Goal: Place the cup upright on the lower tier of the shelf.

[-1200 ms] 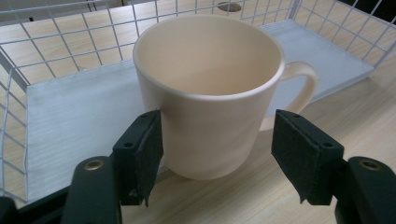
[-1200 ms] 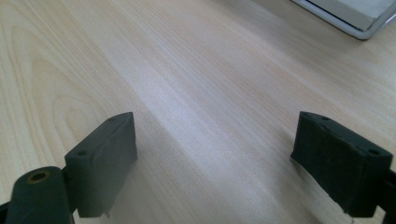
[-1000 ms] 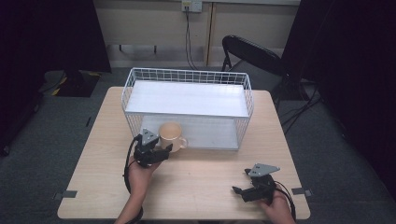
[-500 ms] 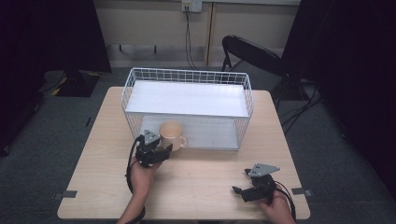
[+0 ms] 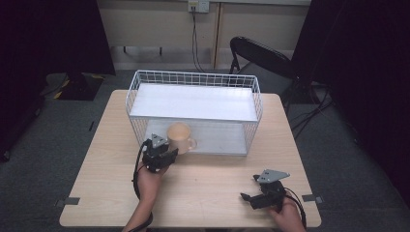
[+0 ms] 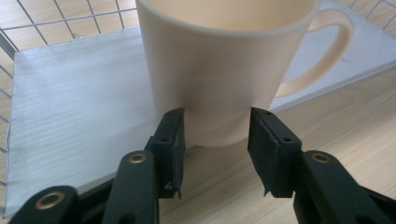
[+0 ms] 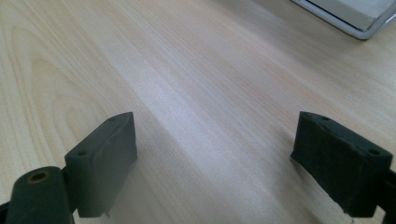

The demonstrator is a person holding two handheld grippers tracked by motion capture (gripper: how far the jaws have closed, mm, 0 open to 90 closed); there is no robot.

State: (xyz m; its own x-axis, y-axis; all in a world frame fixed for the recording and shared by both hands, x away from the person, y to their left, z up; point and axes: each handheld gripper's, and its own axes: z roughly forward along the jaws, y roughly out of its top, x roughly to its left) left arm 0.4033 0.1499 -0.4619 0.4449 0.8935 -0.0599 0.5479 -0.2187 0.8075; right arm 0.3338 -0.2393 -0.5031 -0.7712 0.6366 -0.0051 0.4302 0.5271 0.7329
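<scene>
The mug (image 6: 224, 70) is clamped low on its body by the left gripper (image 6: 215, 140), upright at the basket's (image 5: 193, 79) open near edge, likely for placing; the right gripper (image 7: 224, 154) is held wide over the table's (image 5: 106, 193) near-right corner

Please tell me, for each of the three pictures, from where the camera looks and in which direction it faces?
High view: sits above the person's side, looks forward and down on the table and wire basket; both forearms, left tool and right tool show.
Left gripper view: rides on the left tool, faces the mug at the basket's near edge; its black jaws flank the mug's base.
Right gripper view: rides on the right tool, faces bare tabletop; its jaws stand wide apart.
Shared: high and left gripper views both show the mug.
</scene>
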